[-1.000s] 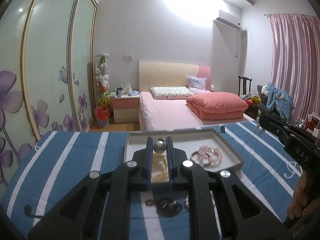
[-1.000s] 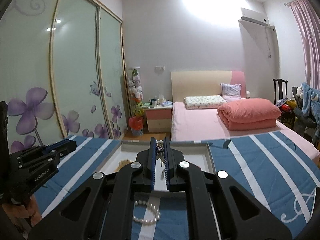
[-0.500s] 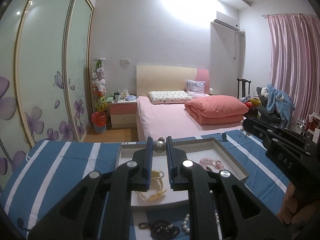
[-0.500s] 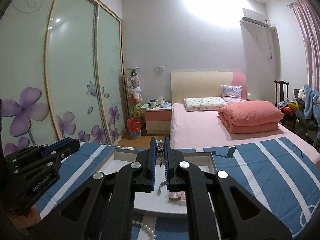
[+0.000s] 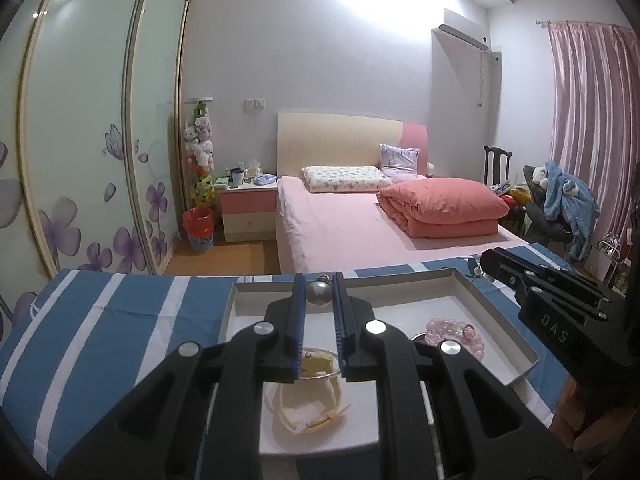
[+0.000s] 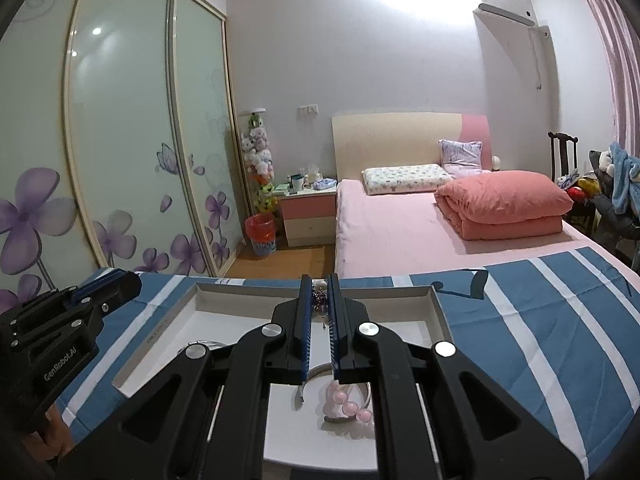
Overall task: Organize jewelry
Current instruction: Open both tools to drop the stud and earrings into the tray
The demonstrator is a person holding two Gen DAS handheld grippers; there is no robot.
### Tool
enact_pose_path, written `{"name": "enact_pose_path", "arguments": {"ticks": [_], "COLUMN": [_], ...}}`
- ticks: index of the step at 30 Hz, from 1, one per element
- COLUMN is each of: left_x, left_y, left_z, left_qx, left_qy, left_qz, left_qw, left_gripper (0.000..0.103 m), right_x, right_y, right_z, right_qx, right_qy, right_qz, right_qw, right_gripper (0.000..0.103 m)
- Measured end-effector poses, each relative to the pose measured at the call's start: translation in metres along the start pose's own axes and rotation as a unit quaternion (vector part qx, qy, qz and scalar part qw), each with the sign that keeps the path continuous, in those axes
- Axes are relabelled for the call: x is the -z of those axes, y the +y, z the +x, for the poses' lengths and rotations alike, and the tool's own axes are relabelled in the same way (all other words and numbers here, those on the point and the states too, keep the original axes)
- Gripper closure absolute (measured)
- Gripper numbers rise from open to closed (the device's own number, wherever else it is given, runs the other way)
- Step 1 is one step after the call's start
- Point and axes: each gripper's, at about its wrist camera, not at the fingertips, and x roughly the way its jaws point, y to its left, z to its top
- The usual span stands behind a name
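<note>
Shallow white cardboard tray (image 5: 504, 316) on blue-and-white striped cloth (image 5: 104, 320) holds a yellow translucent bangle (image 5: 308, 400) at 6 o'clock and a pink bead bracelet (image 5: 454, 330) with a thin silver bangle (image 6: 312, 372) at 3 o'clock. Left gripper (image 5: 319, 292) over the tray, clamped on a silver-grey round pearl bead (image 5: 319, 293); right gripper (image 6: 319, 296) closed on a small purple beaded trinket (image 6: 319, 298) above the tray's far half. Room: pink bed (image 5: 360, 220) at 12 o'clock, flower-printed sliding wardrobe (image 5: 100, 140) at 9 o'clock, pink curtain (image 5: 588, 120) at 2 o'clock
</note>
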Motion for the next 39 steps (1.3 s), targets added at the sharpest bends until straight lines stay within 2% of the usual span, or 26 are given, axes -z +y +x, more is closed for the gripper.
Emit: {"name": "enact_pose_path", "arguments": {"ticks": [10, 11, 14, 15, 21, 23, 25, 26, 35, 39], "left_x": [0.009, 0.009, 0.01, 0.01, 0.011, 0.012, 0.013, 0.013, 0.012, 0.013], "left_y": [0.007, 0.007, 0.006, 0.005, 0.001, -0.001, -0.001, 0.0, 0.007, 0.013], "left_z": [0.027, 0.028, 0.028, 0.029, 0.034, 0.036, 0.038, 0.039, 0.034, 0.02], "left_qx": [0.007, 0.007, 0.009, 0.009, 0.012, 0.013, 0.013, 0.011, 0.004, 0.003], "left_qy": [0.031, 0.031, 0.033, 0.033, 0.039, 0.042, 0.045, 0.046, 0.046, 0.045], "left_qz": [-0.009, -0.008, -0.008, -0.007, -0.002, -0.003, -0.006, -0.007, -0.019, -0.022], "left_qw": [0.9995, 0.9994, 0.9994, 0.9994, 0.9992, 0.999, 0.9989, 0.9989, 0.9988, 0.9988], "left_gripper": [0.089, 0.089, 0.089, 0.089, 0.089, 0.087, 0.077, 0.076, 0.076, 0.071], "right_x": [0.012, 0.013, 0.012, 0.011, 0.009, 0.009, 0.01, 0.01, 0.009, 0.012], "right_y": [0.001, 0.002, 0.0, -0.002, -0.009, -0.01, -0.011, -0.012, -0.013, -0.012], "right_z": [0.027, 0.026, 0.025, 0.024, 0.022, 0.024, 0.025, 0.025, 0.025, 0.02], "right_qx": [-0.021, -0.024, -0.024, -0.022, -0.019, -0.018, -0.018, -0.017, -0.015, -0.018], "right_qy": [0.043, 0.047, 0.046, 0.043, 0.04, 0.041, 0.043, 0.043, 0.044, 0.052], "right_qz": [0.0, 0.0, 0.006, 0.009, 0.022, 0.023, 0.023, 0.023, 0.023, 0.022], "right_qw": [0.999, 0.999, 0.999, 0.999, 0.999, 0.999, 0.999, 0.999, 0.999, 0.998], "right_gripper": [0.093, 0.091, 0.073, 0.071, 0.071, 0.071, 0.071, 0.071, 0.071, 0.071]}}
